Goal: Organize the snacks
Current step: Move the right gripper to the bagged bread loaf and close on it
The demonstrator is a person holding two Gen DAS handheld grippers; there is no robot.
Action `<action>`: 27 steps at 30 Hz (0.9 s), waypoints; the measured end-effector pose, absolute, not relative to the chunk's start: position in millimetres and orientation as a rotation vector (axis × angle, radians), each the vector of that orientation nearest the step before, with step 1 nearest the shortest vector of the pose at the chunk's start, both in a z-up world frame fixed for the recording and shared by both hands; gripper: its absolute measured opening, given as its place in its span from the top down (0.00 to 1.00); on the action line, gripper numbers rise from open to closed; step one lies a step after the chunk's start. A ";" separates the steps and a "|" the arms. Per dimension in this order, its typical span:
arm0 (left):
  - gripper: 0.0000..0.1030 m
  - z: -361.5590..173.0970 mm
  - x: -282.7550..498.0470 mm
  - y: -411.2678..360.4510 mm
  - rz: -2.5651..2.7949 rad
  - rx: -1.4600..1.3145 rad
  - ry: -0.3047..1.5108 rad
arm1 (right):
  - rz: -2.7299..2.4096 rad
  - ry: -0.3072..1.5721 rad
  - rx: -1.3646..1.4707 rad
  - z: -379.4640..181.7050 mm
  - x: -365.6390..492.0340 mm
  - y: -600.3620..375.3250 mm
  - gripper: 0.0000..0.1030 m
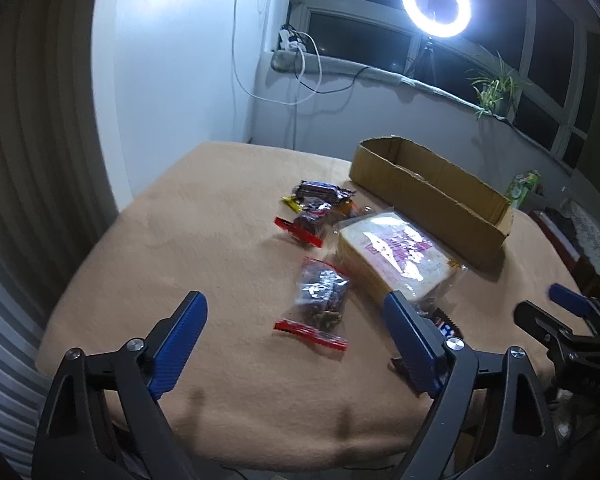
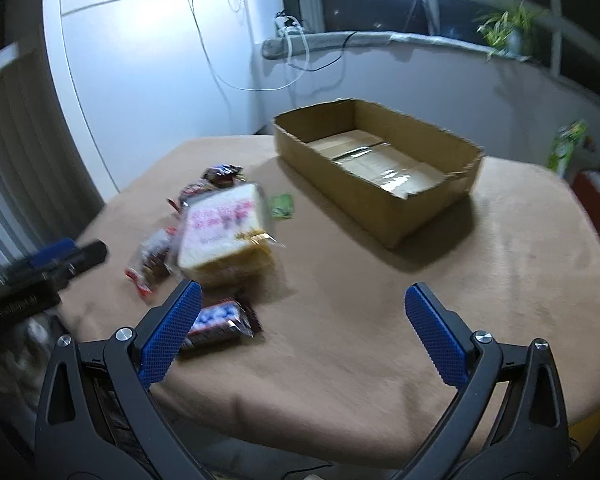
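A bagged loaf of sliced bread [image 1: 396,258] [image 2: 224,236] lies mid-table among small snack packs. A clear zip bag of dark snacks with red strips [image 1: 320,300] [image 2: 152,258] lies in front of my left gripper [image 1: 296,304], which is open with nothing between its blue pads. A dark candy bar pack [image 2: 220,322] [image 1: 446,324] lies just past the left finger of my right gripper [image 2: 304,300], also open and holding nothing. More wrapped snacks [image 1: 316,204] [image 2: 216,178] sit behind the bread. An open cardboard box [image 1: 432,196] [image 2: 376,172], with nothing inside, stands at the far right.
A tan cloth covers the table [image 1: 204,248] [image 2: 420,320]. A small green packet [image 2: 282,204] lies between bread and box. A ring light [image 1: 436,4], cables and a plant [image 1: 496,88] line the windowsill. A green carton [image 2: 568,148] stands off the table's right.
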State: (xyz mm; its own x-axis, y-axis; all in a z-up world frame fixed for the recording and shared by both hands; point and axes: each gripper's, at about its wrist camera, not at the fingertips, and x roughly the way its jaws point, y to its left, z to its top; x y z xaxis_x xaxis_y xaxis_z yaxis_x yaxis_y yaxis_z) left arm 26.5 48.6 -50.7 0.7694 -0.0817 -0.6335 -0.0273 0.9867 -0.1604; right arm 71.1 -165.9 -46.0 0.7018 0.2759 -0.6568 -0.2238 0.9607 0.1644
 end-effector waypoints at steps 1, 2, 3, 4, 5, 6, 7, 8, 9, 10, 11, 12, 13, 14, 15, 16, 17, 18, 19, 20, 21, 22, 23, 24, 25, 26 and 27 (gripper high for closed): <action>0.18 -51.1 28.0 48.2 -0.042 -0.174 0.695 | 0.296 0.748 0.091 -45.9 77.0 -166.5 0.00; 0.19 -51.6 30.3 47.8 -0.064 -0.192 0.699 | 0.310 0.756 0.106 -46.2 82.4 -166.9 0.01; 0.22 -51.9 31.2 46.8 -0.076 -0.199 0.700 | 0.328 0.770 0.127 -46.8 90.0 -167.1 0.03; 0.24 -52.8 33.6 45.1 -0.094 -0.205 0.703 | 0.350 0.787 0.153 -48.4 97.4 -167.6 0.05; 0.24 -53.8 35.8 43.1 -0.107 -0.210 0.708 | 0.365 0.801 0.172 -50.0 102.9 -167.6 0.08; 0.25 -55.3 38.2 41.8 -0.121 -0.218 0.713 | 0.384 0.817 0.195 -52.0 110.0 -168.0 0.11; 0.27 -56.7 40.7 40.2 -0.138 -0.230 0.720 | 0.396 0.827 0.211 -53.8 115.2 -167.9 0.12; 0.29 -58.7 43.9 39.2 -0.159 -0.243 0.728 | 0.404 0.840 0.223 -55.8 121.9 -167.9 0.14; 0.34 -60.4 47.0 38.0 -0.181 -0.257 0.738 | 0.415 0.852 0.237 -57.7 128.3 -167.6 0.16; 0.36 -61.9 49.4 36.2 -0.205 -0.271 0.746 | 0.429 0.862 0.251 -59.2 132.9 -167.8 0.17; 0.37 -63.1 52.3 34.4 -0.227 -0.284 0.753 | 0.447 0.875 0.271 -61.1 138.5 -167.9 0.19; 0.39 -64.6 55.4 32.3 -0.248 -0.296 0.760 | 0.466 0.890 0.291 -62.9 143.7 -167.6 0.22; 0.41 -65.4 57.7 30.1 -0.265 -0.307 0.765 | 0.484 0.905 0.310 -64.5 148.2 -166.9 0.23; 0.42 -67.9 62.6 29.0 -0.286 -0.327 0.777 | 0.498 0.915 0.323 -66.0 150.8 -166.3 0.26; 0.42 -69.2 64.4 28.1 -0.298 -0.339 0.783 | 0.514 0.927 0.336 -67.9 155.6 -164.4 0.30; 0.42 -71.0 67.6 27.0 -0.311 -0.354 0.792 | 0.528 0.936 0.345 -69.4 159.2 -162.2 0.31; 0.42 -73.0 71.5 26.5 -0.319 -0.367 0.801 | 0.536 0.941 0.350 -70.4 160.9 -160.8 0.33; 0.43 -74.2 74.1 25.3 -0.325 -0.374 0.806 | 0.543 0.947 0.352 -71.7 164.5 -158.4 0.35; 0.43 -75.8 77.4 24.8 -0.333 -0.383 0.814 | 0.548 0.952 0.351 -72.6 167.0 -156.6 0.36; 0.44 -77.2 80.8 24.9 -0.342 -0.395 0.821 | 0.554 0.959 0.349 -74.2 171.3 -153.5 0.39; 0.44 -78.4 82.8 24.0 -0.347 -0.404 0.825 | 0.558 0.966 0.350 -75.6 174.2 -151.6 0.41; 0.45 -79.3 85.5 24.0 -0.350 -0.409 0.829 | 0.563 0.972 0.354 -77.3 174.7 -150.9 0.41; 0.45 -79.9 87.3 23.6 -0.352 -0.412 0.831 | 0.570 0.982 0.362 -79.1 177.9 -149.4 0.43; 0.45 -80.1 89.5 23.5 -0.355 -0.415 0.832 | 0.578 0.995 0.369 -81.3 182.1 -147.7 0.45; 0.45 -80.5 91.9 22.8 -0.355 -0.415 0.833 | 0.582 1.006 0.373 -83.2 185.6 -146.5 0.46; 0.45 -80.4 93.3 22.6 -0.355 -0.415 0.833 | 0.586 1.015 0.377 -85.1 188.7 -145.3 0.46; 0.45 -80.2 94.3 22.1 -0.357 -0.415 0.832 | 0.589 1.023 0.380 -87.9 192.3 -145.1 0.46</action>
State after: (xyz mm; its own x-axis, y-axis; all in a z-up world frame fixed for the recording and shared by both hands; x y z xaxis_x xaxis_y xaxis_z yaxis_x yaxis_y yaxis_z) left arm 94.3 22.1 -80.2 0.6226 -0.4600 -0.6331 0.1421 0.8620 -0.4866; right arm 192.3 -145.1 -87.9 0.3883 0.6196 -0.6822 -0.2785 0.7845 0.5540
